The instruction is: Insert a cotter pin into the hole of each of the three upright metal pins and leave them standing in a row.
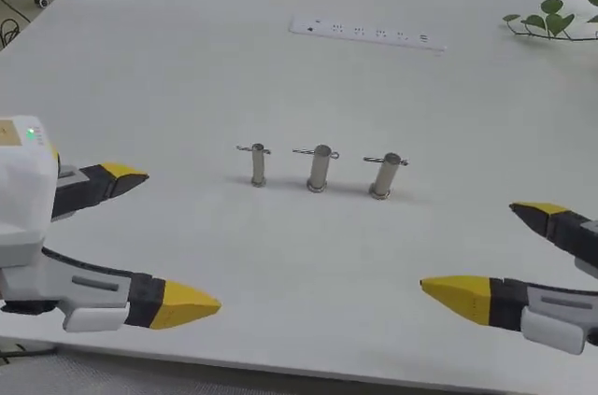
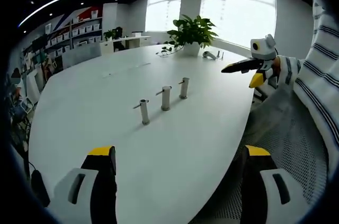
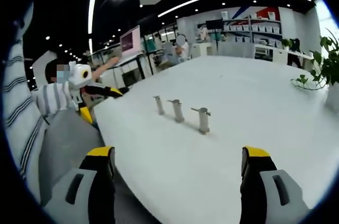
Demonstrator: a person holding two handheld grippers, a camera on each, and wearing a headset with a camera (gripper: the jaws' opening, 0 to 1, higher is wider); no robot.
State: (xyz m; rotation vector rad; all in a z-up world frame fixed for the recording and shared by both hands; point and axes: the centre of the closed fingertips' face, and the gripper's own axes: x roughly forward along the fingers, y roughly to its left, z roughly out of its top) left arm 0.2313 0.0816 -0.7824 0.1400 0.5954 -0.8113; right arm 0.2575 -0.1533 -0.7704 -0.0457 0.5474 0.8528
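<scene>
**Checker:** State of the tongs?

**Inspector:** The left gripper [image 1: 177, 239] has its jaws spread wide with nothing between them. The right gripper [image 1: 467, 246] is likewise spread and empty. Both hover over the near edge of the table [image 1: 280, 264].

**Checker:** Location of the work?

**Inspector:** The three metal pins [image 1: 319, 169] stand upright in a row, ahead of both grippers and between them, well apart from either set of tips. A cotter pin [image 1: 313, 152] sits crosswise through the top of each. One end of the row lies nearer the left gripper, the other nearer the right. A power strip [image 1: 364, 33] lies beyond the row, farther from the tongs. A plant [image 1: 556, 20] sits far out past the right gripper.

**Checker:** Progress?

**Inspector:** Insertion appears done on all three, judging by how they stand. Little seems left but to keep clear.

**Checker:** Risks?

**Inspector:** The metal pins are narrow standing cylinders, judged easy to topple.
- A jaw tip swinging toward the row, or catching a protruding cotter end, could knock one over, and it might take its neighbour with it.
- A jolt to the table edge from either gripper could do the same.
- A tipped pin might shed its cotter pin. How firmly each is seated cannot be told.
</scene>
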